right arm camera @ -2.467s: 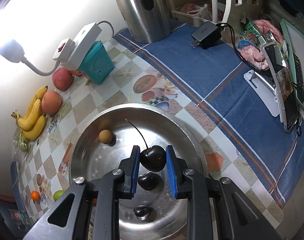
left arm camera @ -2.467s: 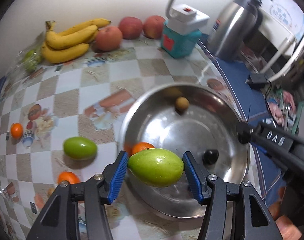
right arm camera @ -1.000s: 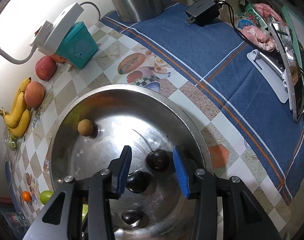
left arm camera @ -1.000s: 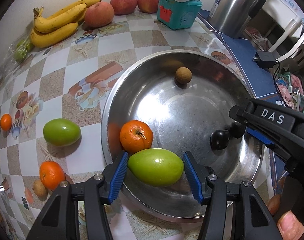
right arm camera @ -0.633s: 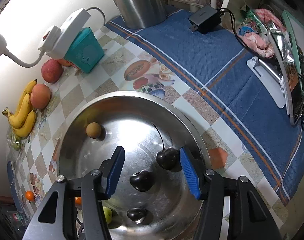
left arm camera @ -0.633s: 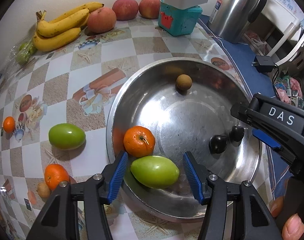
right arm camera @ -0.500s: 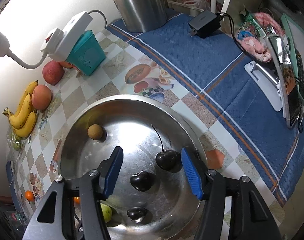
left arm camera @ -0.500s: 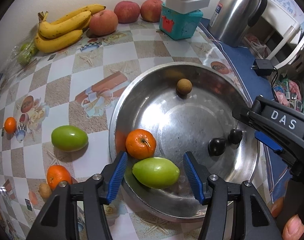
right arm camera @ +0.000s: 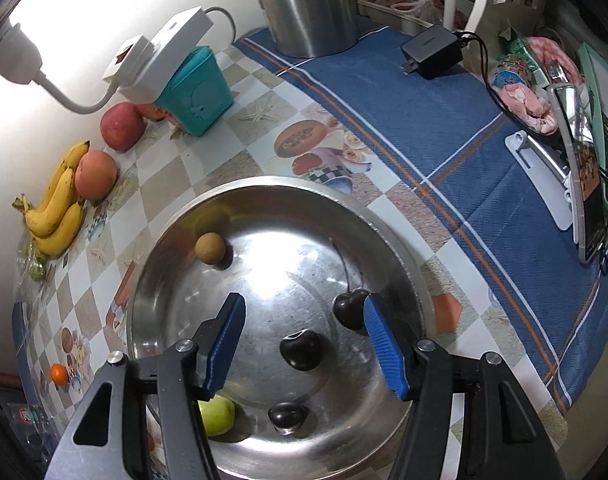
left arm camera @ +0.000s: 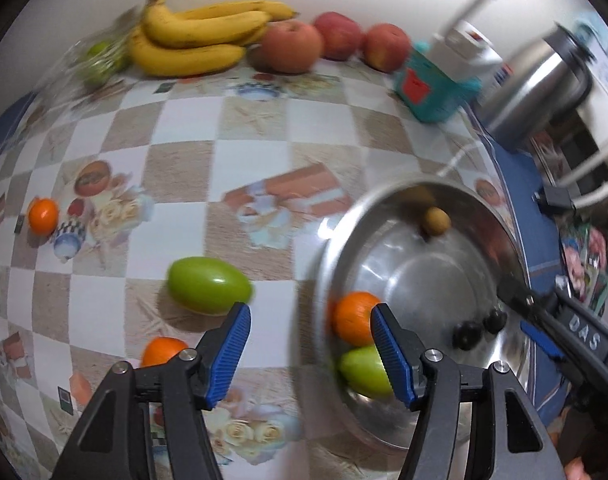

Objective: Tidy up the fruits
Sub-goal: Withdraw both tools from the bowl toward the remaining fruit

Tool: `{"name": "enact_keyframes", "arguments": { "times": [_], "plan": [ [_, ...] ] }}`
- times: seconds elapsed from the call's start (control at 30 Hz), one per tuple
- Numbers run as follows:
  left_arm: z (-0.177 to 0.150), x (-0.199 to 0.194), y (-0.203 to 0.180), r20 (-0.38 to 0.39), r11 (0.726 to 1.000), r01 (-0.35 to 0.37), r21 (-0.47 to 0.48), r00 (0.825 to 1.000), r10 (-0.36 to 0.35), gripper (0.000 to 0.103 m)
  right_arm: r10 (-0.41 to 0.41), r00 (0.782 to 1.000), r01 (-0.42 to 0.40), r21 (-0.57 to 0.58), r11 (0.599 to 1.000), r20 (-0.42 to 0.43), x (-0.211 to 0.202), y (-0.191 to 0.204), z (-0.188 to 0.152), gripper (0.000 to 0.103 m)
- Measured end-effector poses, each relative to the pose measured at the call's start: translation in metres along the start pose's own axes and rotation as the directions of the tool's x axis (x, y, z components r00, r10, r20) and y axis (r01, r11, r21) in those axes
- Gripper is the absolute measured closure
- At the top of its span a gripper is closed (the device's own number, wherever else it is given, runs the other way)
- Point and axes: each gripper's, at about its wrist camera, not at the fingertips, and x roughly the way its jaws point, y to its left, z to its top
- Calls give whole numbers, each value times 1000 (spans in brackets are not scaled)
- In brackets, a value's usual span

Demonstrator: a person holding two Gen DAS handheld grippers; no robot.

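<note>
1. Checkered oilcloth printed with food pictures covers the table point(left arm camera: 255, 140), where a wide steel bowl point(right arm camera: 392, 236) serves as the collecting point for loose fruit.

2. Inside the bowl lie a tangerine point(left arm camera: 354, 316), a green fruit point(left arm camera: 362, 370), a small brown round fruit point(right arm camera: 210, 249) and three dark cherries, one with its stem up point(right arm camera: 350, 308).

3. Left gripper point(left arm camera: 310, 354) hangs over the cloth beside the bowl's rim, its blue jaws spread wide with nothing between them.

4. Right gripper point(right arm camera: 304, 344) hovers above the bowl, jaws likewise parted and empty, a cherry point(right arm camera: 301, 349) resting on the steel below them.

5. Loose on the cloth are a second green fruit point(left arm camera: 208, 290) just ahead of the left gripper, an orange one point(left arm camera: 161, 352) partly behind its left finger, and a small tangerine point(left arm camera: 43, 216) well off to the left.

6. Bananas point(left arm camera: 195, 36) and apples point(left arm camera: 289, 46) line the wall, near a teal box point(right arm camera: 197, 90) and a steel kettle point(right arm camera: 308, 4).

7. Judged from the layout, the step in hand is fetching the next stray piece; the left gripper would need to move forward and down to straddle the second green fruit, then close gently, since its smooth skin could slip.
</note>
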Motion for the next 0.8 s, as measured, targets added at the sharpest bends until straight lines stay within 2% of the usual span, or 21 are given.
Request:
{"name": "enact_keyframes", "arguments": {
  "times": [0.37,0.5,0.8],
  "plan": [
    [12,-7,60,23,984,-5,-176,1000,9,37,26,1000,-26,-64,998,-7,-5,21,-7,40],
    [13,-11,71,33,977,-5,-214,999,12,37,29,1000,-29,-92,995,0,-9,31,-9,40],
    [13,-15,77,42,972,-5,-236,999,16,36,36,999,-35,-131,991,7,-15,43,-13,40]
  ]
}}
